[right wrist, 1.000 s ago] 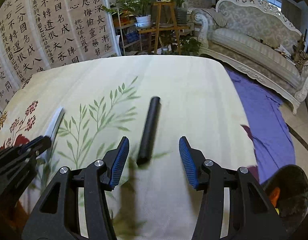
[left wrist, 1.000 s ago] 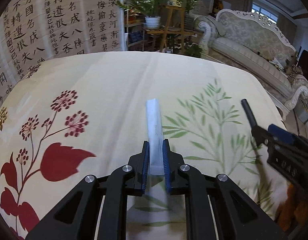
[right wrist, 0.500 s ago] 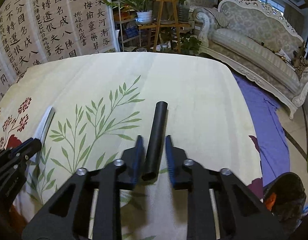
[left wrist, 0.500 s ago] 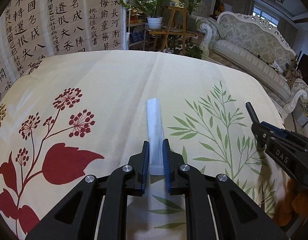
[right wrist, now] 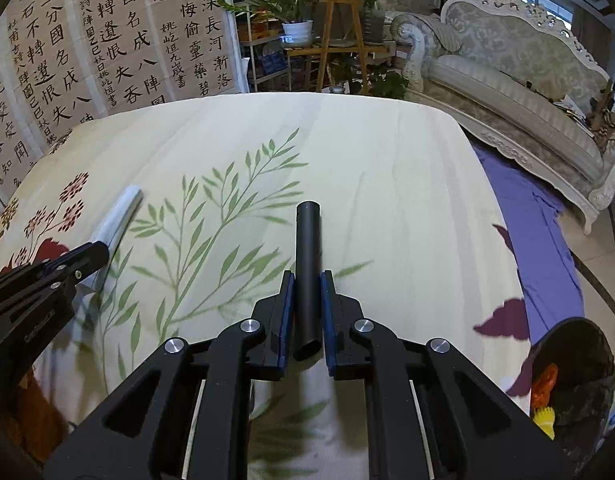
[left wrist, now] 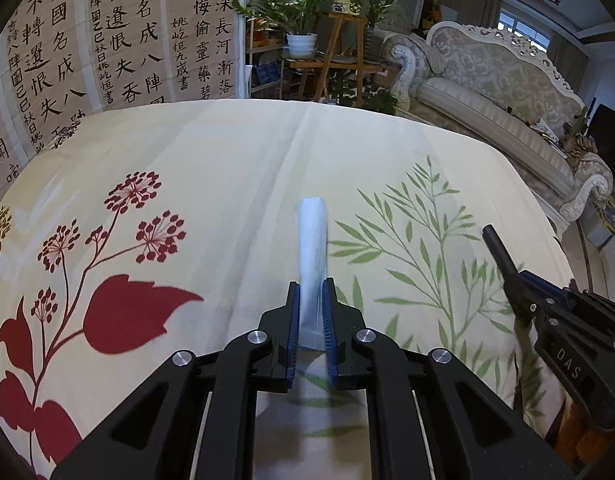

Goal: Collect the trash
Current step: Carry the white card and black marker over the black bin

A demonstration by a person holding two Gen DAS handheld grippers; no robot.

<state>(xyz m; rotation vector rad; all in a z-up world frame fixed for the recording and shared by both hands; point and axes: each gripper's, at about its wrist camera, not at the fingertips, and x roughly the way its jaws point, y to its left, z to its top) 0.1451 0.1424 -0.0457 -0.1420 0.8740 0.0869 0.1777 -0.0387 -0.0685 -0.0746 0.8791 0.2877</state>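
— What have I got?

— My left gripper (left wrist: 311, 312) has its jaws clenched on a flat white wrapper (left wrist: 312, 256), pointing away over the flowered cloth (left wrist: 227, 168) on the worktop.

— And my right?

— A second ago my right gripper (right wrist: 307, 312) stood wide around the black tube (right wrist: 307, 264); now its jaws grip it near its open end.

Floral tablecloth (left wrist: 195, 168), calligraphy screen (left wrist: 107, 32), potted plants (left wrist: 303, 20), ornate sofa (right wrist: 507, 64).
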